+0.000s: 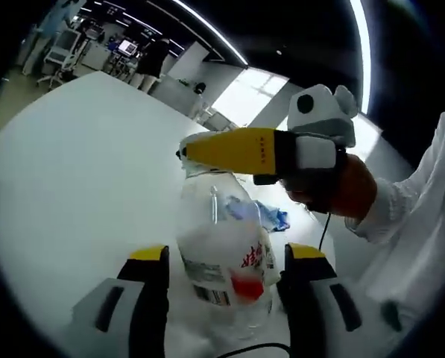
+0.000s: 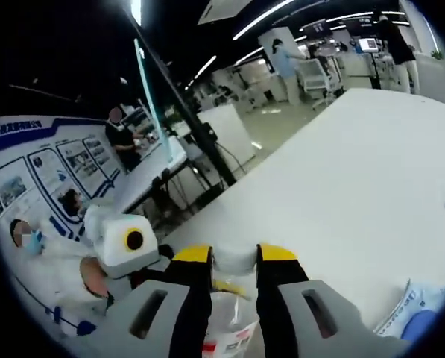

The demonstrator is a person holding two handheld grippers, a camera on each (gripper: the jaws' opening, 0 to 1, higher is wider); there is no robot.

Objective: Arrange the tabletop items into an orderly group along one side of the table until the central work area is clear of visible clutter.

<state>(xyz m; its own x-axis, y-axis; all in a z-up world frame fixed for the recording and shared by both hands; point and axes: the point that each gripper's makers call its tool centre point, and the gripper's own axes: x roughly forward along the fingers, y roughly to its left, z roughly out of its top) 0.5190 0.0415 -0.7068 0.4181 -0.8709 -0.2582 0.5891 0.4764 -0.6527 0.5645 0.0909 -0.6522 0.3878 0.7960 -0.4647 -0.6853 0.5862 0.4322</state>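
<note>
Bottle (image 1: 226, 246) stands upright on white table (image 1: 73, 186), body clamped between left gripper (image 1: 226, 261) jaws; right gripper (image 2: 233, 257) closed on its white cap (image 2: 233, 259).

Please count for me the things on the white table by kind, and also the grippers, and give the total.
Clear plastic bottle: 1
Blue-and-white packet: 1
Grippers: 2, the left gripper around the bottle's body, the right gripper at its white cap
Total: 4
</note>
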